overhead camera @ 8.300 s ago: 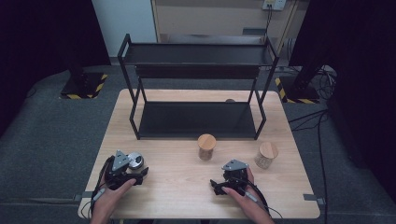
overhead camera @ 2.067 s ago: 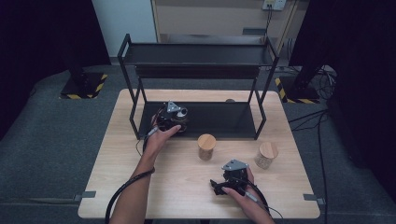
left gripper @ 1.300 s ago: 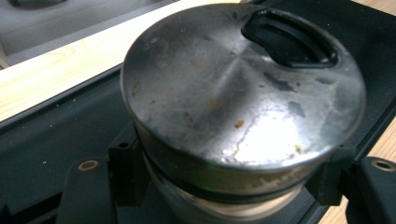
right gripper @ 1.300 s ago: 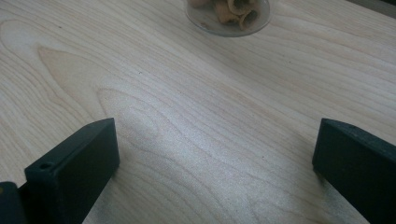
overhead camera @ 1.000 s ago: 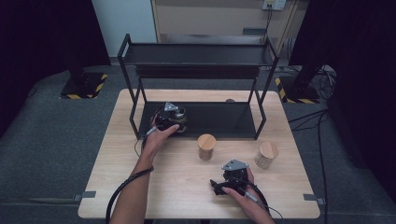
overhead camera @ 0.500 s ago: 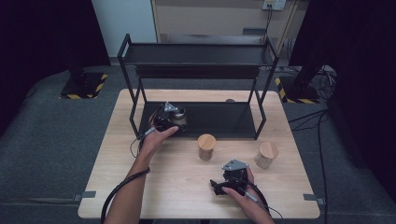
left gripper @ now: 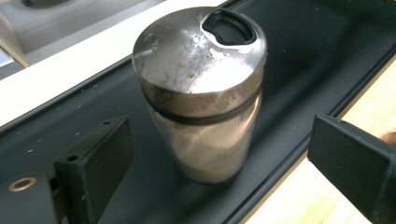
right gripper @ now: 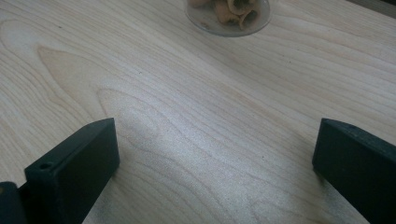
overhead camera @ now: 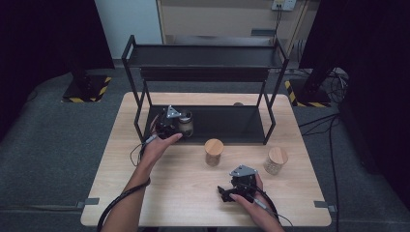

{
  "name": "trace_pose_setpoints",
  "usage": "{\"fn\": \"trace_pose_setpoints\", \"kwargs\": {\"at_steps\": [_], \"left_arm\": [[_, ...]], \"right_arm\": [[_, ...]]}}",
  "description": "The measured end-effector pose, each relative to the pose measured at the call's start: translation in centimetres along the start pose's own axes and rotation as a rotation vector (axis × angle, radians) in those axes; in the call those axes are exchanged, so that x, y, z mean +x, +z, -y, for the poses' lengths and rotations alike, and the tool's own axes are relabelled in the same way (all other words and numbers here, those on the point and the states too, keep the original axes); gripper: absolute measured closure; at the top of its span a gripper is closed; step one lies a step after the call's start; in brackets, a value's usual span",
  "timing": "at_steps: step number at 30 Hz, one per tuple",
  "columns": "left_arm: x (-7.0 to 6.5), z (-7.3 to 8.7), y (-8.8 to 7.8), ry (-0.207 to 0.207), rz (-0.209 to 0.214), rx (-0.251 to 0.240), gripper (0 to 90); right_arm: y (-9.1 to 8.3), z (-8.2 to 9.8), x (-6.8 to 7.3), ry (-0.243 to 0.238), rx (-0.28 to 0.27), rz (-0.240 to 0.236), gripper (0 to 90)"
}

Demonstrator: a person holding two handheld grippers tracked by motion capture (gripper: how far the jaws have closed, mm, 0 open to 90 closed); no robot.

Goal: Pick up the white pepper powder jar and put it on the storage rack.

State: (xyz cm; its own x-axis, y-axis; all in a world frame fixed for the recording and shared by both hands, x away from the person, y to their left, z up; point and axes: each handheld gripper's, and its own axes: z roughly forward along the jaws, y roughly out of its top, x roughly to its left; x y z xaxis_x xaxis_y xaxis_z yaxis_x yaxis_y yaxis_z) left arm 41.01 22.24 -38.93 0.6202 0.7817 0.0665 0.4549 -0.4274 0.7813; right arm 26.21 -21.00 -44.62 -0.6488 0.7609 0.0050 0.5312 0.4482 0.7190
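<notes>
A glass jar with a steel lid (left gripper: 201, 93) stands upright on the lower shelf (overhead camera: 227, 123) of a black rack, at its left end (overhead camera: 186, 123). My left gripper (left gripper: 222, 140) is open, and its jaws have just been opening. The jar sits between the pads, and neither pad touches it. In the high view the left gripper (overhead camera: 180, 126) reaches in from the shelf's front. My right gripper (overhead camera: 226, 192) rests open near the table's front edge. Only bare wood lies between its jaws (right gripper: 215, 154).
A jar with a wooden lid (overhead camera: 213, 152) stands mid-table, and its base (right gripper: 229, 14) is ahead of the right gripper. A second wooden-lidded jar (overhead camera: 276, 160) stands to the right. The rack's upper shelf (overhead camera: 208, 55) overhangs the lower one. The wooden table (overhead camera: 174, 193) carries all of these.
The left gripper carried the steel-lidded jar from the table's front left to the lower shelf. Its jaws have since opened and it has drawn back slightly. The right gripper has not moved.
</notes>
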Motion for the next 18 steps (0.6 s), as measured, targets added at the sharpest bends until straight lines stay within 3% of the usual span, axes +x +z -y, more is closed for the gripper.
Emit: {"fn": "trace_pose_setpoints", "kwargs": {"at_steps": [5,18], "left_arm": [[-0.2,0.6,-1.0,-0.018,-0.007,-0.007,5.4],[-1.2,1.9,-3.9,-0.013,-0.005,-0.012,5.0]], "right_arm": [[0.0,0.0,0.0,0.001,0.001,0.000,0.6],[0.0,0.0,0.0,0.001,0.001,0.000,0.6]]}}
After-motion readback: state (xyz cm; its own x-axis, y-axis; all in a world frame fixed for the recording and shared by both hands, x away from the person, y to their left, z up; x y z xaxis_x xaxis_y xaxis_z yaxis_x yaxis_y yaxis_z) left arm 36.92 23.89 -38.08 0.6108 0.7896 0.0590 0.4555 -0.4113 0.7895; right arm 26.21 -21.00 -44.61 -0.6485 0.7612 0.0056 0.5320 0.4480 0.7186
